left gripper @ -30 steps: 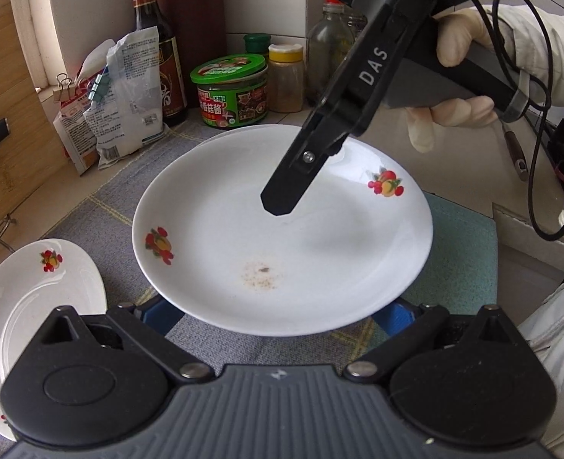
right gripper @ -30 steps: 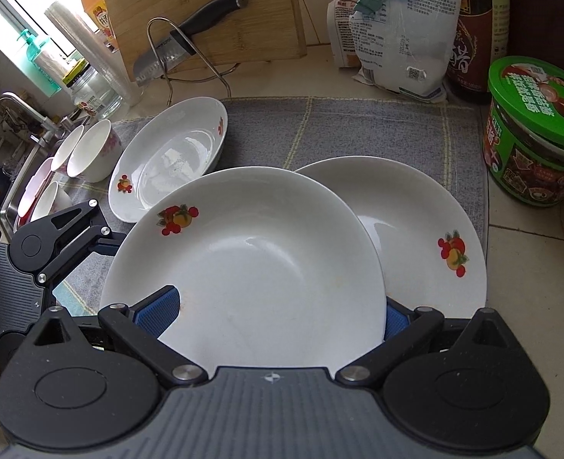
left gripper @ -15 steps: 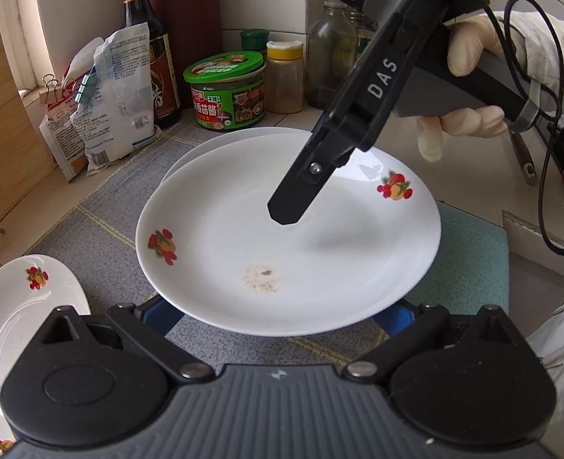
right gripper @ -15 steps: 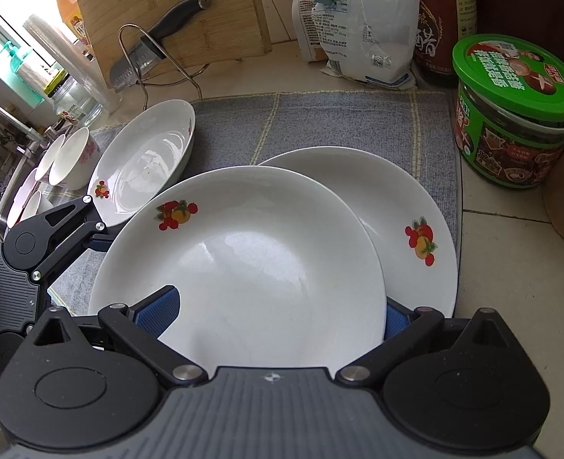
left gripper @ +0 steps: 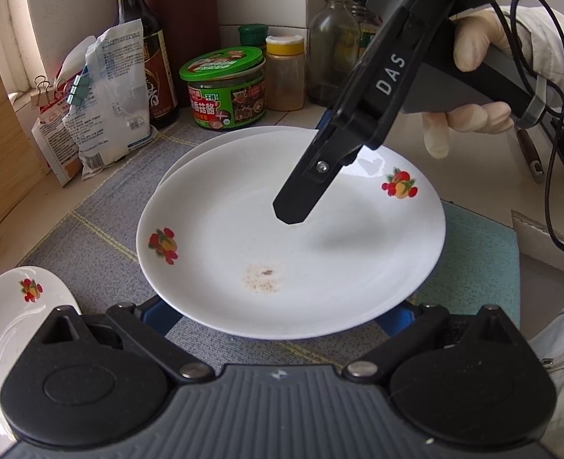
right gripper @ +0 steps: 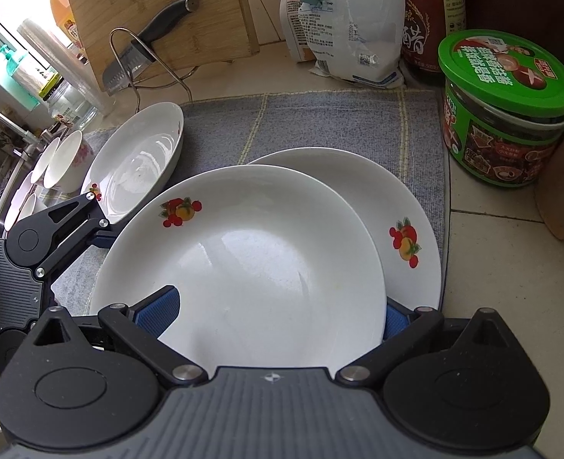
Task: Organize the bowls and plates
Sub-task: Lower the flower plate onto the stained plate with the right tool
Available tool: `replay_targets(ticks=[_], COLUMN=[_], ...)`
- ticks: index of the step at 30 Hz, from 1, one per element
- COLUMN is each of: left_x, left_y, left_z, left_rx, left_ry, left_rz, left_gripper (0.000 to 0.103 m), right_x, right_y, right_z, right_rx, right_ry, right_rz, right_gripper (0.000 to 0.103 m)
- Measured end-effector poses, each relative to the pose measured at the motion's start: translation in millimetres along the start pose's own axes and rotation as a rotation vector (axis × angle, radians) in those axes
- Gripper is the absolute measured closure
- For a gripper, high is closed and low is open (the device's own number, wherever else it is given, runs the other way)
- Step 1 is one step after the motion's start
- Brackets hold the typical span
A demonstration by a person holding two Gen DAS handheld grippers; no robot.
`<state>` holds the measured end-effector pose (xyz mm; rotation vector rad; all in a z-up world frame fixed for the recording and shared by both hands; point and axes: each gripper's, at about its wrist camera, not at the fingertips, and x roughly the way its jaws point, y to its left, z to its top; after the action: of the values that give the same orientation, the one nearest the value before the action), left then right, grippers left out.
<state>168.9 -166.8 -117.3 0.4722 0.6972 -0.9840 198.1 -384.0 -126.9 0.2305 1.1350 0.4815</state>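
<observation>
A white plate with fruit motifs (left gripper: 293, 237) (right gripper: 243, 252) is held between both grippers, a little above a second like plate (left gripper: 205, 145) (right gripper: 377, 199) on the grey mat. My left gripper (left gripper: 282, 306) grips its near rim, blue pads under the edge. My right gripper (right gripper: 266, 317) holds the opposite rim; it also shows in the left wrist view (left gripper: 293, 210) with a finger over the plate. A third plate (left gripper: 14, 313) (right gripper: 140, 160) lies to the left. Small bowls (right gripper: 64, 157) stand by the sink.
The grey mat (right gripper: 320, 122) lies on the counter. At the back stand a green-lidded jar (left gripper: 224, 88) (right gripper: 507, 107), a sauce bottle (left gripper: 140, 38), white bags (left gripper: 102, 99), a spice jar (left gripper: 285, 72) and a cutting board with a knife (right gripper: 159, 19). A teal cloth (left gripper: 480, 260) lies right.
The held plate has moved with both grippers toward the back right, so it now overlaps the second plate on the mat more. The left-hand plate has slid further out of view.
</observation>
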Motion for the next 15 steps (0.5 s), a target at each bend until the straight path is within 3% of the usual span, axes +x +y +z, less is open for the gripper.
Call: replay_targets(ticks=[15], left_x=[11], left_y=[4], left_z=[10], left_rx=[0.017], left_ry=[0.028], left_rz=[0.004], left_gripper=[0.002], right_x=[-5], right_y=[-11], right_z=[-8], right_rx=[0.032], right_ry=[-0.001], right_rz=[0.008], right_gripper=[0.000])
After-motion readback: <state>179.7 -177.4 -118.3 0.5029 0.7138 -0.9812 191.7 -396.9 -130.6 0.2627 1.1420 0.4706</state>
